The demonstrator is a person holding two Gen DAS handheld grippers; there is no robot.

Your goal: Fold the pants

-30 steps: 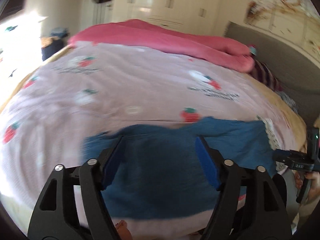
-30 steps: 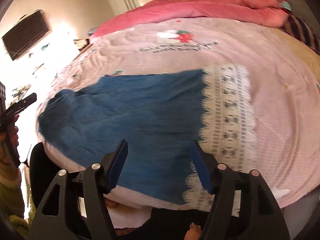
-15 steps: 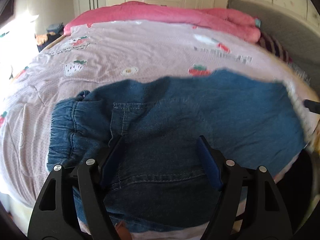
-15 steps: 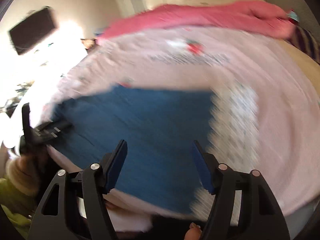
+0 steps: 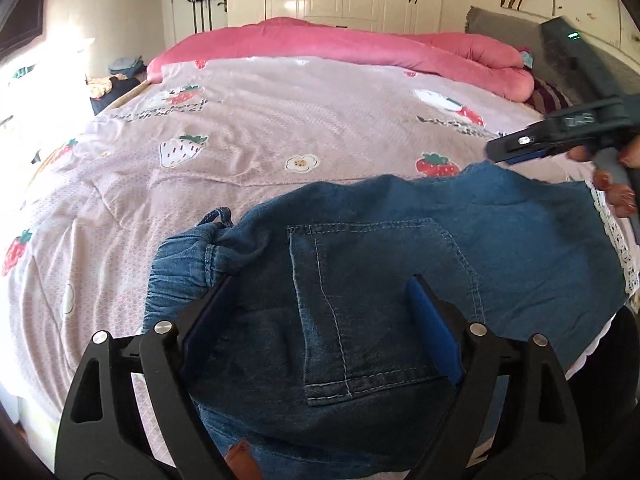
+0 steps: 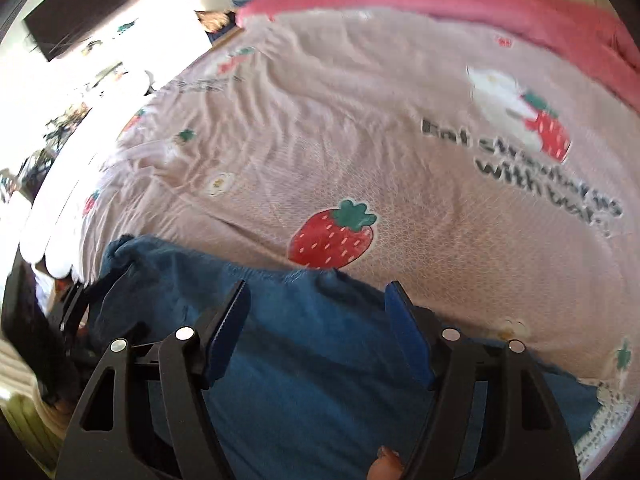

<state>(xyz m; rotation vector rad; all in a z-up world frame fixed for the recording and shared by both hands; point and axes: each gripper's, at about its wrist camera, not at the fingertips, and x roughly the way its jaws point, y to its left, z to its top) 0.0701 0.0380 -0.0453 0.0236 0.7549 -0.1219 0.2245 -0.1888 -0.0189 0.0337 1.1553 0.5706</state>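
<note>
Pants (image 5: pixel 380 264) — pink strawberry bedspread (image 5: pixel 280 128) around

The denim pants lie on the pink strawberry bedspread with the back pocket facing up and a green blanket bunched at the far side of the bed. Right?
Not quite. The blanket bunched at the far side is pink, not green, as the left wrist view shows. The rest holds: the denim pants lie on the strawberry bedspread with the back pocket facing up.

pants (image 5: pixel 400 264): near hem hidden behind the left gripper's (image 5: pixel 320 320) frame, at the bed's near edge; lace cuff (image 5: pixel 618 244) cut off by the right picture edge
right gripper (image 5: pixel 516 148): fingertips blurred; the hand holding it cut by the frame
bedspread lettering (image 6: pixel 532 172): smeared, only partly legible
headboard corner: cropped
</note>
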